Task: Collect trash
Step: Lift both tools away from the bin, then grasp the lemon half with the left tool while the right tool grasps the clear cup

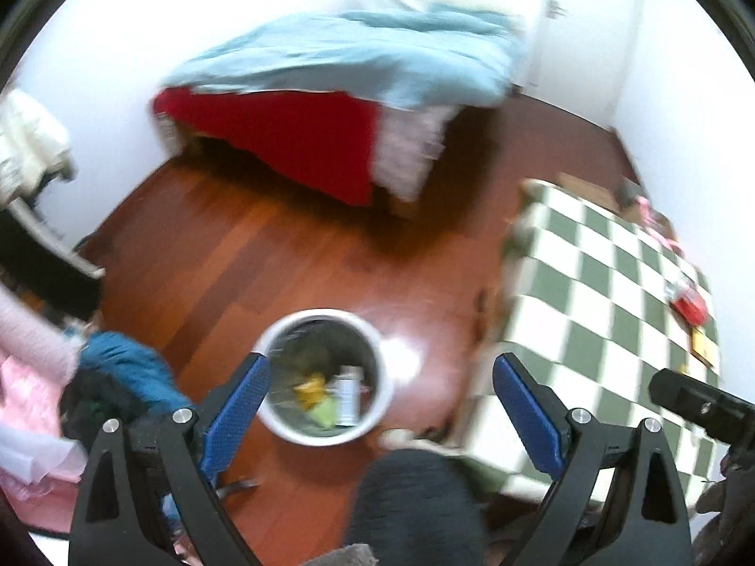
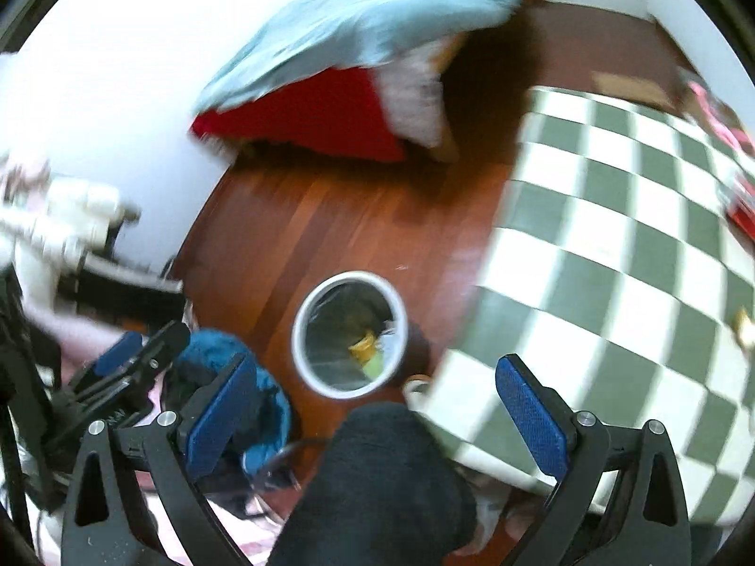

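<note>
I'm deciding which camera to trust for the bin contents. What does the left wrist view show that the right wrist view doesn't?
Only the left wrist view shows a white bottle lying in the trash bin, and a red package plainly on the checkered tablecloth.

Only the right wrist view shows the left hand-held gripper from outside, open, beside the blue garment.

Both show the bin on the wooden floor, yellow and green trash inside, the bed, and both hand-held grippers open and empty, the right hand-held gripper included.
</note>
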